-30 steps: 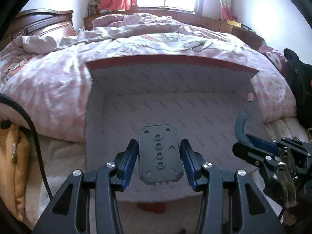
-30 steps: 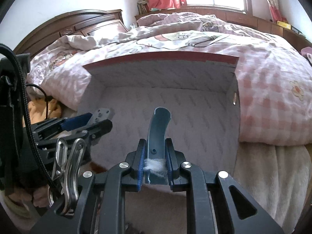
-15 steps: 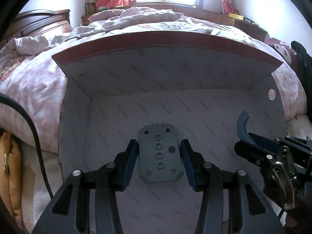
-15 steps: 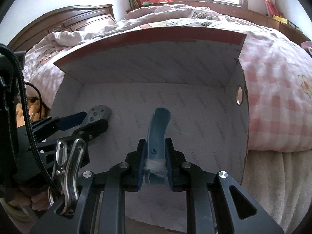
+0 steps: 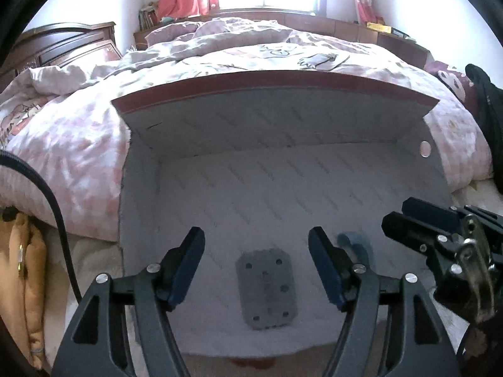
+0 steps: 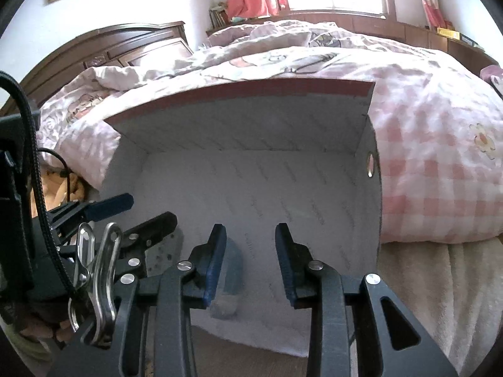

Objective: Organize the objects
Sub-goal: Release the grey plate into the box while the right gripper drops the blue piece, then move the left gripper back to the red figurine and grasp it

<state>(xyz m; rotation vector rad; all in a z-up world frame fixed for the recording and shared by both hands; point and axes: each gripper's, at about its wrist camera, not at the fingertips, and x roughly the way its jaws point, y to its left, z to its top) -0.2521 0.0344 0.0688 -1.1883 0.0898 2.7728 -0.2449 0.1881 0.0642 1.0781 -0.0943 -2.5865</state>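
Observation:
An open white cardboard box [image 5: 283, 132] with a red rim lies against the bed; it also shows in the right wrist view [image 6: 251, 132]. My left gripper [image 5: 256, 260] is open above a grey metal plate [image 5: 267, 289] with holes that lies on the box floor. My right gripper [image 6: 251, 257] is open above a curved blue-grey plastic part [image 6: 231, 270] on the box floor, blurred. That part shows faintly in the left wrist view [image 5: 352, 242], beside the right gripper [image 5: 418, 223]. The plate [image 6: 163, 254] is partly hidden in the right wrist view.
A bed with a pink checked quilt [image 6: 433, 163] rises behind and around the box. A dark wooden headboard [image 6: 125, 47] stands at the left. An orange cloth [image 5: 22, 282] lies left of the box. A cream blanket [image 6: 440, 282] lies at the right.
Both grippers have opened and drawn back. The grey plate dropped from the left one and the blue-grey part from the right one onto the box floor.

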